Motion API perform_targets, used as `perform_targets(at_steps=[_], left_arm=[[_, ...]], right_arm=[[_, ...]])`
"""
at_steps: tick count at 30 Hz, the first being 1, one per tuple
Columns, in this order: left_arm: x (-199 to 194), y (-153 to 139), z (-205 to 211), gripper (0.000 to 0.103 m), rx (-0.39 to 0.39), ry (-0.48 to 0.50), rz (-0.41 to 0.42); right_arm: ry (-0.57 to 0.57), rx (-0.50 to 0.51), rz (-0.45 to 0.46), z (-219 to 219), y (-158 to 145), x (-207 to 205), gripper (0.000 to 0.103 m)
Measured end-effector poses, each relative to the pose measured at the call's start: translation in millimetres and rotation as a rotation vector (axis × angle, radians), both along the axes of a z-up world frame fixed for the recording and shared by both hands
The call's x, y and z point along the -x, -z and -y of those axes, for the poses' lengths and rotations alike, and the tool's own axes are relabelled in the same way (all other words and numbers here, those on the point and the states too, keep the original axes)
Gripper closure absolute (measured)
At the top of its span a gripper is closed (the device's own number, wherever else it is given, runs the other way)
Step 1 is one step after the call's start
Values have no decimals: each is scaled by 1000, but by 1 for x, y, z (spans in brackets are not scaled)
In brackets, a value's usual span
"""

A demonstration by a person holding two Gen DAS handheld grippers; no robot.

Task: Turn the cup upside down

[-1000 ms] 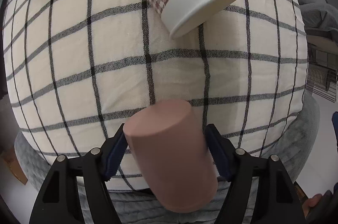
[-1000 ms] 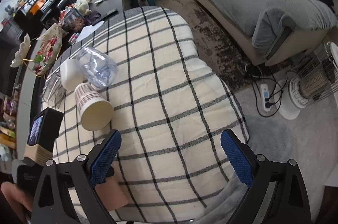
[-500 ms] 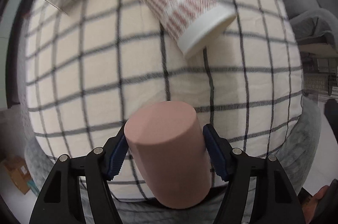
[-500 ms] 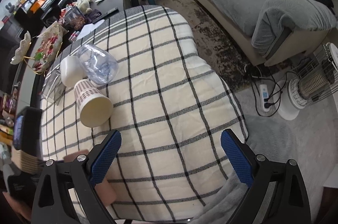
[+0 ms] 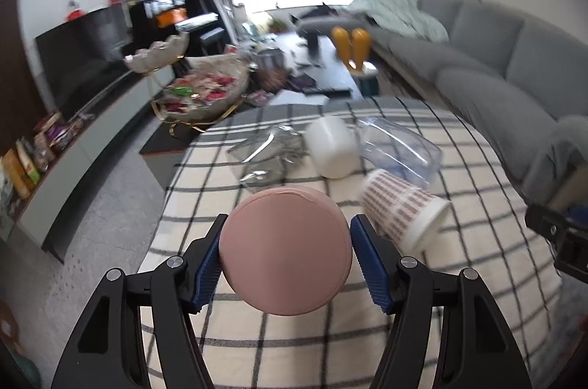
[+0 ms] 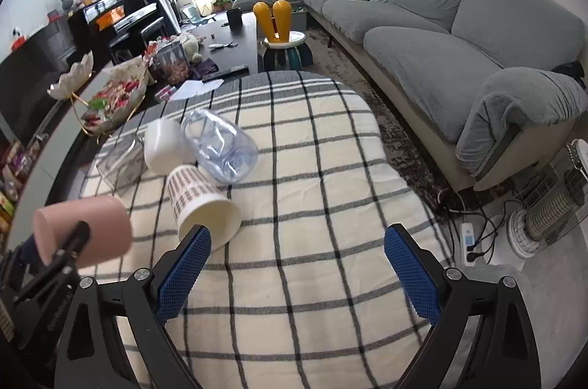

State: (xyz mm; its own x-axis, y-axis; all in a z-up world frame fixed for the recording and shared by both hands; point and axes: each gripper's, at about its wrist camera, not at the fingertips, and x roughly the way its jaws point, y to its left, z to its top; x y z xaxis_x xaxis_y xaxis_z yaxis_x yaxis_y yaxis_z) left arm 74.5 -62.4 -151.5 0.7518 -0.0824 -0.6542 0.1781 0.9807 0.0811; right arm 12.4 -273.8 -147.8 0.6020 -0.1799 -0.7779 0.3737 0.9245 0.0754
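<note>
Left gripper clamps pink cup between both pads, flat closed base facing camera, cup lying roughly level above checked cloth. Right gripper jaws wide apart, holding nothing. Patterned cup on its side just beyond left pad.

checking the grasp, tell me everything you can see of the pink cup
The pink cup is a plain, matte, smooth cylinder with no handle or print visible. The left gripper holds it by its side wall, a blue pad on each side, above the checked cloth. It lies roughly level, its flat closed base toward the left camera; the mouth is hidden. Nothing else touches it.
</note>
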Motion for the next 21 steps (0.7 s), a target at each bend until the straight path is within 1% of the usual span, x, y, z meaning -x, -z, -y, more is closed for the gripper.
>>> perform_targets(at_steps=[1, 4, 8, 9, 11, 17, 19, 21], left_arm=[[-1, 7, -5, 38, 10, -21, 7], [10, 16, -19, 38, 35, -64, 38], [19, 34, -15, 38, 3, -67, 83], [20, 36, -15, 38, 5, -63, 85], [23, 39, -8, 38, -17, -52, 91], [21, 37, -5, 38, -31, -45, 75], [17, 36, -4, 38, -39, -46, 57], [13, 33, -1, 38, -68, -47, 24]], right_arm=[[-6, 2, -1, -3, 3, 0, 8], [-25, 12, -9, -11, 13, 2, 8], [-44, 22, -27, -19, 23, 6, 8], [-48, 24, -29, -20, 24, 8, 8], [-48, 29, -31, -21, 26, 11, 8], [-32, 20, -23, -16, 26, 17, 8], [-31, 8, -23, -14, 27, 18, 8], [-32, -4, -24, -13, 26, 17, 8]])
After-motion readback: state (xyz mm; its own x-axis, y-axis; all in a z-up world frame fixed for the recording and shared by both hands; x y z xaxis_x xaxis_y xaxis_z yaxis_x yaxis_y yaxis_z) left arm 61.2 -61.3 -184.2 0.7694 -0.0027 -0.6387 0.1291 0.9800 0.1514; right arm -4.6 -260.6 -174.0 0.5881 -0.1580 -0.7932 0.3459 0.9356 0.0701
